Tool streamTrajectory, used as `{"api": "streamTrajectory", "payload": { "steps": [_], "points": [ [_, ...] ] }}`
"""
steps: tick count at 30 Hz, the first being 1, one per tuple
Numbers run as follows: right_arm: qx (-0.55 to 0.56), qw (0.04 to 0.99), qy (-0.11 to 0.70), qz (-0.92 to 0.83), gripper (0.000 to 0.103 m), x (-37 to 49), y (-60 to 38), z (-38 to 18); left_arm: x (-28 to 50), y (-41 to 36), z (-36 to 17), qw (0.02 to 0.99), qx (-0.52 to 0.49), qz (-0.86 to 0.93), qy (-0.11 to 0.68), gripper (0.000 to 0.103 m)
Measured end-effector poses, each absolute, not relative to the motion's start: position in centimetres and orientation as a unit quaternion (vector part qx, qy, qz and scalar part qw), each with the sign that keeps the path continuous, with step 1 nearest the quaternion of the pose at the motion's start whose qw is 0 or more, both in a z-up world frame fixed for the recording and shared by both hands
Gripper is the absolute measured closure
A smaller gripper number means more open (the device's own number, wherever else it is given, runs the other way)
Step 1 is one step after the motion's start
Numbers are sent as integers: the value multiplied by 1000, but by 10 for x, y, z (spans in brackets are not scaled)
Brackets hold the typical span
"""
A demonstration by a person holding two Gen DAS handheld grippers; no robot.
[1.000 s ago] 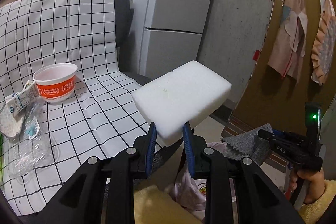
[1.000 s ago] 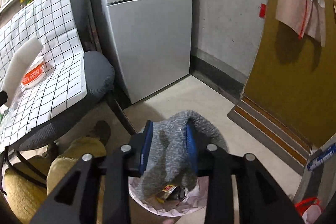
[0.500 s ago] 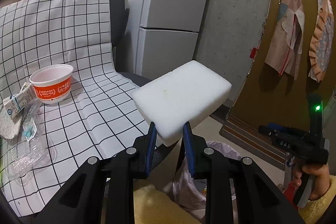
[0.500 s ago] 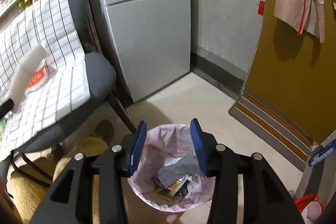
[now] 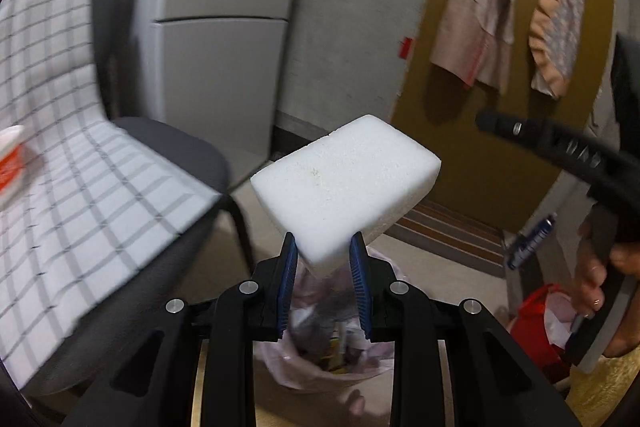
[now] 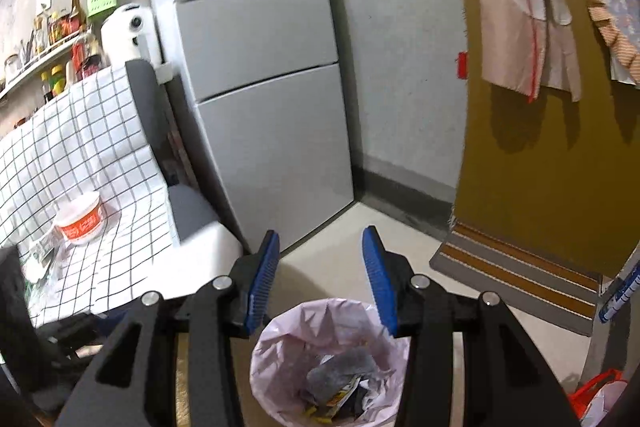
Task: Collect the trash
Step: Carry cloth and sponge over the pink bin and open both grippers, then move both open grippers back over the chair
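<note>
The left gripper [image 5: 323,255] points forward and slightly down, its two blue-padded fingers [image 5: 289,277] pressed against the lower corner of a white foam block [image 5: 346,183], which stands up above the fingertips. The right gripper [image 6: 320,267] also tilts down, its blue pads [image 6: 378,277] standing well apart with nothing between them; its jaws have just been opening. In the left wrist view, the right gripper's black body crosses the right edge, and the person's right hand [image 5: 600,267] wraps its handle, fingers curled around it.
</note>
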State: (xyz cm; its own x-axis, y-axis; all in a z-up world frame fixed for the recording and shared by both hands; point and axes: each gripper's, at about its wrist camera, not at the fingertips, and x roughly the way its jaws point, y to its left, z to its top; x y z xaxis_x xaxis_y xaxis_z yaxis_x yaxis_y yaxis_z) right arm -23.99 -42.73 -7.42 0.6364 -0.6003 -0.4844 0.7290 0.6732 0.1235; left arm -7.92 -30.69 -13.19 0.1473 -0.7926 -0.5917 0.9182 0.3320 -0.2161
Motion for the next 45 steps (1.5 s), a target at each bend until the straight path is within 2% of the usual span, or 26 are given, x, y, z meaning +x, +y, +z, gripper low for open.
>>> {"api": "streamTrajectory", "payload": {
  "steps": [5,6,7,8,17,27,34,36,45],
  "points": [
    [169,884,195,-391,60,-254,-441,-78,-93,-338,-149,732,116,-590,320,69],
    [173,882,195,-393,60,-256,-444,-80,-95,-344,-154,734,122,-586,321,57],
    [175,880,196,-395,60,-257,-446,-81,-94,-348,-157,738,126,-580,321,40],
    [179,879,197,-395,60,-258,-447,-83,-93,-351,-161,741,127,-575,322,39],
    [173,887,213,-372,60,-243,-433,-85,-63,-319,-156,774,124,-517,343,39],
    [153,922,218,-281,60,-185,-378,-72,-24,-217,-122,833,93,-430,336,39],
    [110,948,250,-164,60,-106,-314,-69,5,-115,-98,882,53,-338,324,39],
    [96,951,265,-124,56,-78,-293,-70,16,-88,-95,895,43,-305,323,39],
    [44,952,303,7,52,33,-195,-77,64,4,-87,936,38,-161,311,39]
  ]
}}
